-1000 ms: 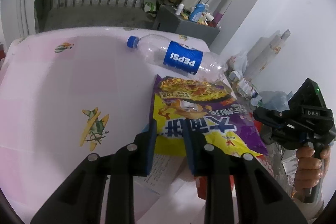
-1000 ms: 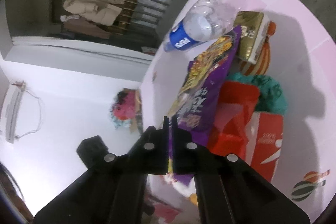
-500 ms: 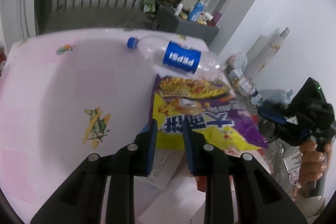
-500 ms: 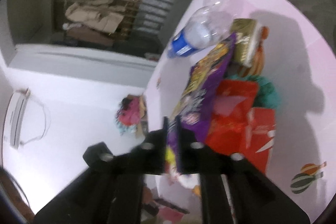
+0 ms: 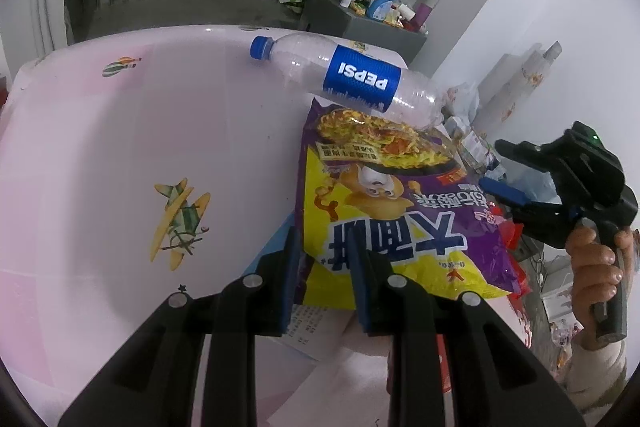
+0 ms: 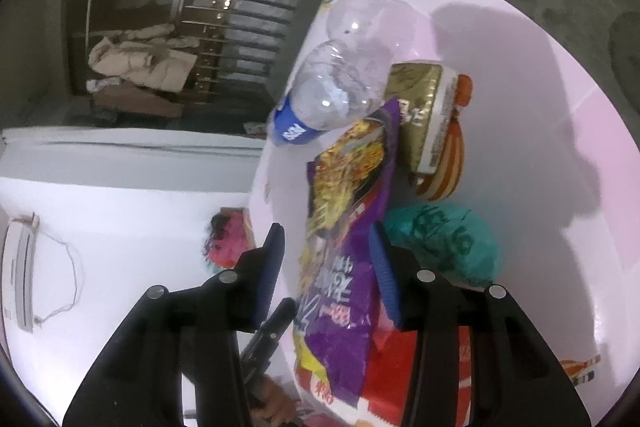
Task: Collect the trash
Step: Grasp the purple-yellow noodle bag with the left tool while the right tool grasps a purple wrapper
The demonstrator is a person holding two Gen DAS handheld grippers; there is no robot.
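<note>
A purple and yellow snack bag (image 5: pixel 384 195) lies on the pink table (image 5: pixel 120 147), on top of other trash. My left gripper (image 5: pixel 322 259) is open, its blue pads either side of the bag's near left corner. An empty Pepsi bottle (image 5: pixel 352 75) lies beyond the bag. In the right wrist view the same bag (image 6: pixel 348 227) runs between the open jaws of my right gripper (image 6: pixel 328 251). The right gripper also shows in the left wrist view (image 5: pixel 516 183), open at the bag's right edge.
Beside the bag lie a gold carton (image 6: pixel 424 115), a crumpled green bag (image 6: pixel 444 243), a red wrapper (image 6: pixel 400 379) and a printed white paper (image 5: pixel 312 323). A grey cabinet with bottles (image 5: pixel 380 11) stands past the table's far edge. A window grille runs behind.
My right gripper was shut on the snack bag's edge and has opened; the bag now lies loose between its jaws. My left gripper has moved slightly forward over the bag's corner.
</note>
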